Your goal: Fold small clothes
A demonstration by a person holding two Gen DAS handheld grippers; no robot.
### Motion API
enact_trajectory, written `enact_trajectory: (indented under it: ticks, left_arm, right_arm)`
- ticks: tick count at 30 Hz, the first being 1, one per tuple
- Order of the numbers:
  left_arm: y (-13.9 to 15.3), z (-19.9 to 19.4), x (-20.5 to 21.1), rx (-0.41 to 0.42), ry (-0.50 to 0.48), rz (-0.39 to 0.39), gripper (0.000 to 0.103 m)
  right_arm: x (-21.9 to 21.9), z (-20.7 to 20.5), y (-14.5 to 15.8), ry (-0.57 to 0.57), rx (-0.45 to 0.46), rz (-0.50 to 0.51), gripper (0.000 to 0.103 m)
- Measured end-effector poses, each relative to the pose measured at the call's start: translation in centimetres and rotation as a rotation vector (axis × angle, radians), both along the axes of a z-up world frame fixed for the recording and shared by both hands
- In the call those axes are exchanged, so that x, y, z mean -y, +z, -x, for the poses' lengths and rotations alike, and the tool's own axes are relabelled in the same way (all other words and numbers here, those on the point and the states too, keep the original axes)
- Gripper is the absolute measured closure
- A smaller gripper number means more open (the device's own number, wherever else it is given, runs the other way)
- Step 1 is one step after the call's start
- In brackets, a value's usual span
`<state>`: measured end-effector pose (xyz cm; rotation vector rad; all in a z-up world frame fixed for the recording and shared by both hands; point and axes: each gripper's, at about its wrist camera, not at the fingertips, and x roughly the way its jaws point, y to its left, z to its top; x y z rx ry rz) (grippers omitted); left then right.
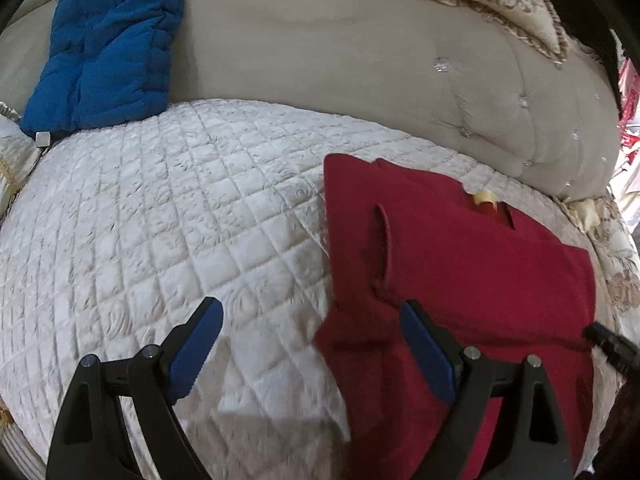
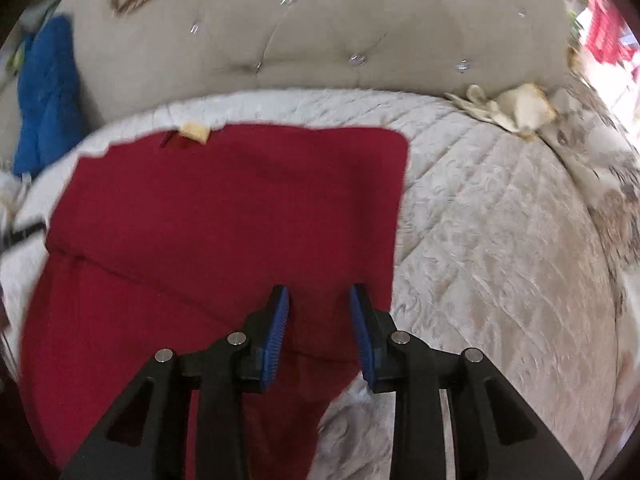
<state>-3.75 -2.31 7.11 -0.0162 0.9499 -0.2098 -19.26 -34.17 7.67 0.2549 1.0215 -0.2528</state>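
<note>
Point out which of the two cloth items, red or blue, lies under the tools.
The red garment, spread flat on the white quilt, lies under both the right tool and the left tool. The blue cloth lies farther back against the headboard.

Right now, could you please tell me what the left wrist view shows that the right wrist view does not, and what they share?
Only the left wrist view shows the left hand-held gripper, wide open across the red garment's left edge, and a slit-like opening in the cloth.

Only the right wrist view shows the right hand-held gripper, open over the garment's near right part, and crumpled cream fabric at the bed's far right.

Both show the red garment, its yellow tag, the white quilted cover, the blue cushion and the tufted headboard.
</note>
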Motion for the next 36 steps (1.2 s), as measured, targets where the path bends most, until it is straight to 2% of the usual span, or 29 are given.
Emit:
enact_trajectory:
  ticks: [2, 6, 8, 10, 14, 16, 17, 21, 25, 29, 30, 32, 36]
  left_arm:
    - [0.4, 0.8, 0.0, 0.005, -0.006, -0.017, 0.010]
    - [1.5, 2.6, 0.1, 0.029, -0.024, -0.037, 0.010]
    - [1.9, 3.4, -0.1, 0.039, -0.026, -0.037, 0.010]
    - [2.2, 4.3, -0.4, 0.044, -0.022, -0.032, 0.010]
    - [1.7, 5.9, -1.0, 0.023, -0.006, -0.016, 0.010]
    - [1.4, 6.7, -1.2, 0.014, 0.000, -0.020, 0.010]
    - [1.3, 7.0, -1.3, 0.011, 0.002, -0.024, 0.010]
    - [1.1, 8.6, -2.3, 0.006, 0.015, -0.020, 0.010]
    - [0.6, 9.9, -3.2, -0.024, 0.024, -0.013, 0.010]
    - [0.8, 11.6, -3.7, -0.035, 0.011, -0.016, 0.010]
    - [0.8, 12.2, -3.8, -0.042, 0.001, -0.012, 0.010]
    - [0.7, 13.2, -3.8, -0.057, -0.024, -0.003, 0.010]
    - [0.4, 15.9, -3.3, -0.075, -0.098, -0.025, 0.010]
  right_arm:
    - [-0.2, 1.2, 2.0, 0.002, 0.062, -0.054, 0.092]
    - [-1.3, 3.7, 3.9, 0.009, 0.091, -0.047, 0.084]
    - [-1.4, 5.1, 3.4, -0.015, 0.090, -0.080, 0.075]
    - [-1.0, 5.9, 2.1, -0.051, 0.065, -0.120, 0.074]
    - [-0.9, 6.4, -0.2, -0.071, 0.034, -0.201, 0.076]
    - [-1.5, 6.2, -0.7, -0.036, 0.046, -0.233, 0.101]
    - [-1.7, 6.2, -0.7, -0.023, 0.051, -0.207, 0.103]
    - [-0.9, 7.1, 0.4, -0.030, 0.059, -0.130, 0.103]
    - [-0.5, 7.8, 0.3, -0.055, 0.050, -0.149, 0.103]
    - [-1.4, 9.8, 2.3, -0.027, 0.090, -0.187, 0.103]
    - [-1.6, 10.6, 3.0, -0.010, 0.096, -0.210, 0.103]
    - [-2.4, 12.2, 4.3, 0.051, 0.089, -0.241, 0.094]
    - [-4.7, 17.0, 5.2, 0.147, 0.035, -0.237, 0.089]
